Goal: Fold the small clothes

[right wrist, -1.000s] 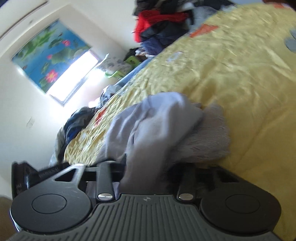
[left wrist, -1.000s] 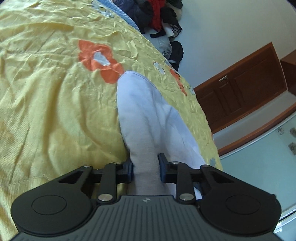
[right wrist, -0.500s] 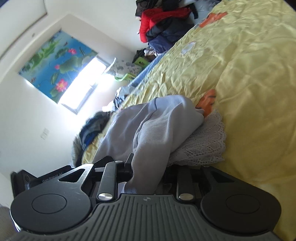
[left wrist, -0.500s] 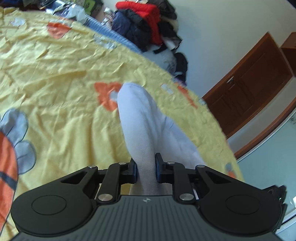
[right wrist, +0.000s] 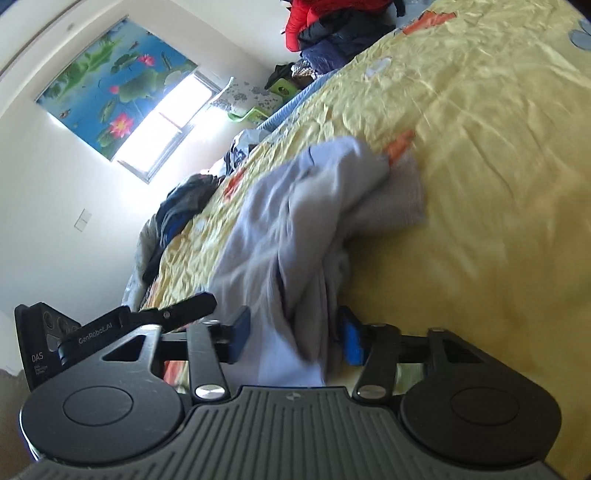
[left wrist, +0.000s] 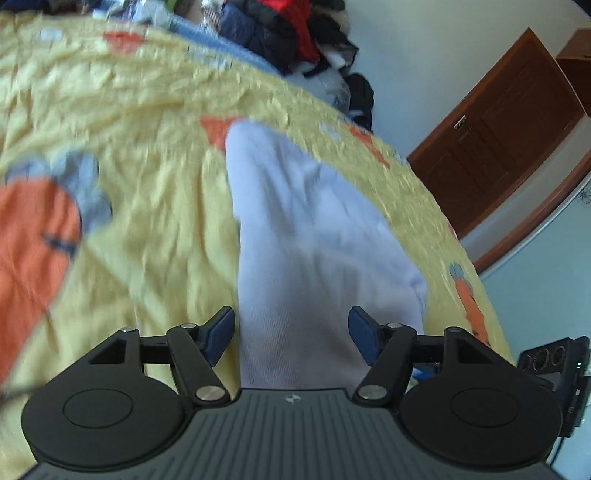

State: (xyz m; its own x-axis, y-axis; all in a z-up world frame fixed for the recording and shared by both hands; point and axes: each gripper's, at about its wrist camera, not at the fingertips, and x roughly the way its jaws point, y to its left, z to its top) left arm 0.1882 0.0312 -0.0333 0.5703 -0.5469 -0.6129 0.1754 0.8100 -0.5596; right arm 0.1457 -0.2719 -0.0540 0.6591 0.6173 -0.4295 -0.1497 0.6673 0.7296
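A pale lavender garment (left wrist: 295, 221) lies stretched along the yellow bedsheet (left wrist: 147, 206), which has orange carrot prints. My left gripper (left wrist: 291, 321) sits over the garment's near end. Its jaws are opening, and the cloth lies between the blue pads (left wrist: 221, 326) without being pinched. In the right wrist view the same garment (right wrist: 295, 206) is bunched, with a lace-like piece (right wrist: 402, 199) at its far end. My right gripper (right wrist: 293, 332) is shut on a gathered fold of it. The left gripper's body (right wrist: 110, 328) shows at the left of that view.
Piled clothes, red and dark blue (left wrist: 280, 26), sit at the bed's far end. A brown wooden door (left wrist: 509, 133) stands to the right. A bright window (right wrist: 162, 125) under a lotus blind and more dark clothes (right wrist: 184, 199) flank the bed's edge.
The left jaws have spread wide and let go of the garment's end, which they pinched before. The right gripper keeps its hold. Both views have shifted along the bed.
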